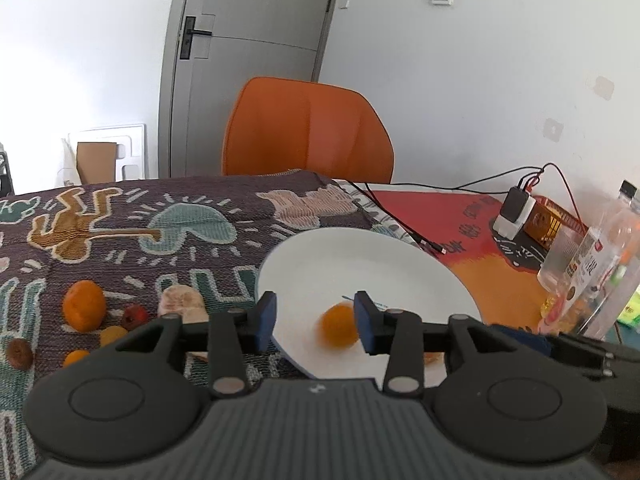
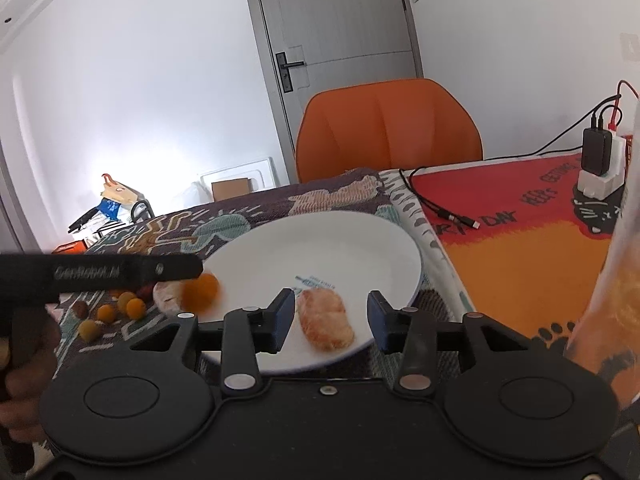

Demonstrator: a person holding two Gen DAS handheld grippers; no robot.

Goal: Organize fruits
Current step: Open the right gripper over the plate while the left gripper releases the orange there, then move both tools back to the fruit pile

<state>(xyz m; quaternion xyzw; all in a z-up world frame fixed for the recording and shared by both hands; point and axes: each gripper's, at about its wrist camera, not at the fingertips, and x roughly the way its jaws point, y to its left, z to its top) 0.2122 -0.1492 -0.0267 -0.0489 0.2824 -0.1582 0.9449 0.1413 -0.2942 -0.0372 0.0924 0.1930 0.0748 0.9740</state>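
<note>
My left gripper (image 1: 315,322) has open jaws; a blurred small orange (image 1: 339,326) lies between them, over the white plate (image 1: 360,256) at centre frame. My right gripper (image 2: 330,320) is open over a peeled segment (image 2: 326,318) on the plate's near side.

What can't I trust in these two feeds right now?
- Small orange fruit between the open left claw pads: motion-blurred in both views; resting or falling, cannot tell.
- Peeled piece on the white plate: in the left view, mostly hidden behind the claw linkage.
- Clear bottle: cut off by the right edge in the right view.
- Fruits on the cloth: partly hidden by the left claw body.
</note>
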